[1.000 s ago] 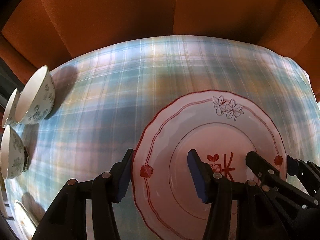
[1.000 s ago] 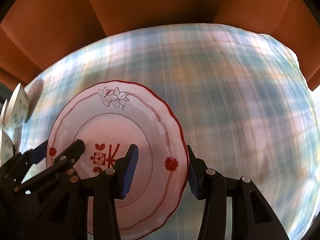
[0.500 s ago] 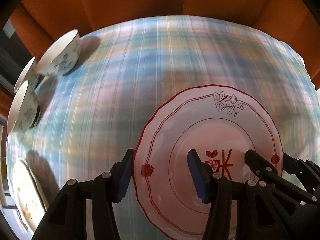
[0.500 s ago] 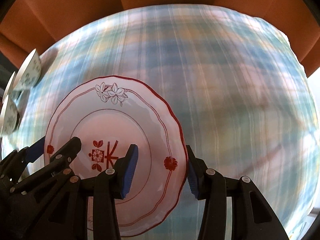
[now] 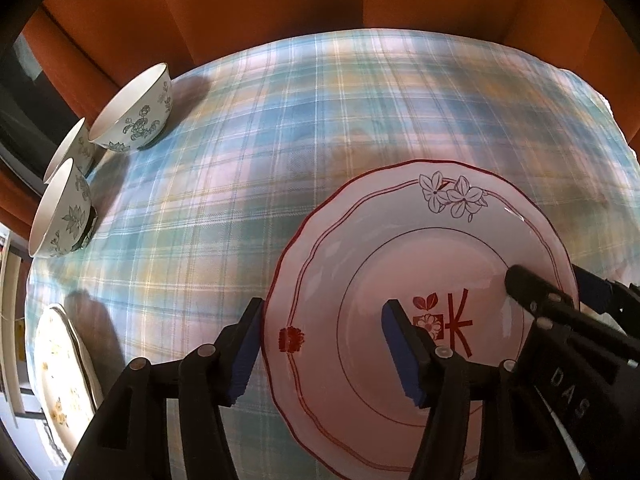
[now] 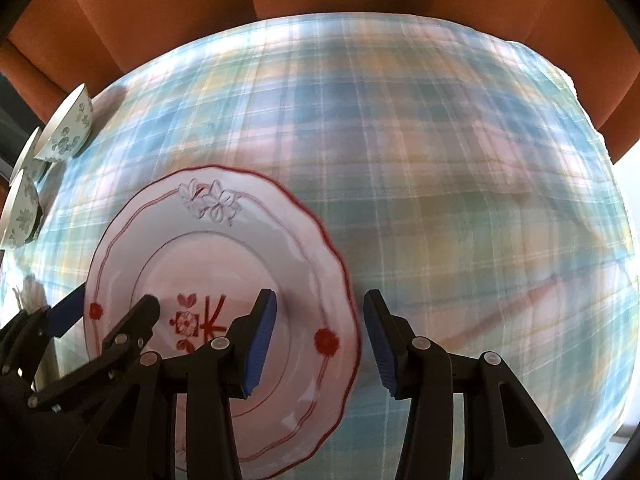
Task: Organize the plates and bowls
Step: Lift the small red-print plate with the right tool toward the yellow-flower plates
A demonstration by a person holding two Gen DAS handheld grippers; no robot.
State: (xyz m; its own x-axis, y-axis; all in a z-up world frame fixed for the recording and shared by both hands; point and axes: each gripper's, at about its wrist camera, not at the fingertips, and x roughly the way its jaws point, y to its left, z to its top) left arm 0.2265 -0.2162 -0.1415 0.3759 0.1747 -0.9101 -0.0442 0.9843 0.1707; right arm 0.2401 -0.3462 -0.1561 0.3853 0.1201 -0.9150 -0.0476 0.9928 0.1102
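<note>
Left tongs (image 5: 323, 308): we are seeing them half open, their jaws having just been opening. One blue pad is standing just outside the plate's left rim and the other is hanging over its well, so the rim is lying between them without being pinched.
Right tongs (image 6: 319, 296): we are seeing them set at a middling width across the plate's right rim. One pad is sitting over the inner ring and the other is sitting at the rim's outer edge, gripping it.
Plate (image 5: 400, 248): white with a scalloped red edge, grey flowers at the far side and a red mark in the middle. It is lying face up, low over the table in the near part of it, between the two tongs. We cannot tell whether it is resting fully.
Table (image 5: 280, 140): it is wearing a blue, green and yellow plaid cloth.
Bowls (image 5: 132, 116): three white bowls with grey-green flowers are sitting close together at the far left edge, well apart from the plate.
Second plate (image 5: 56, 380): pale, with yellow flowers, it is lying at the near left edge.
</note>
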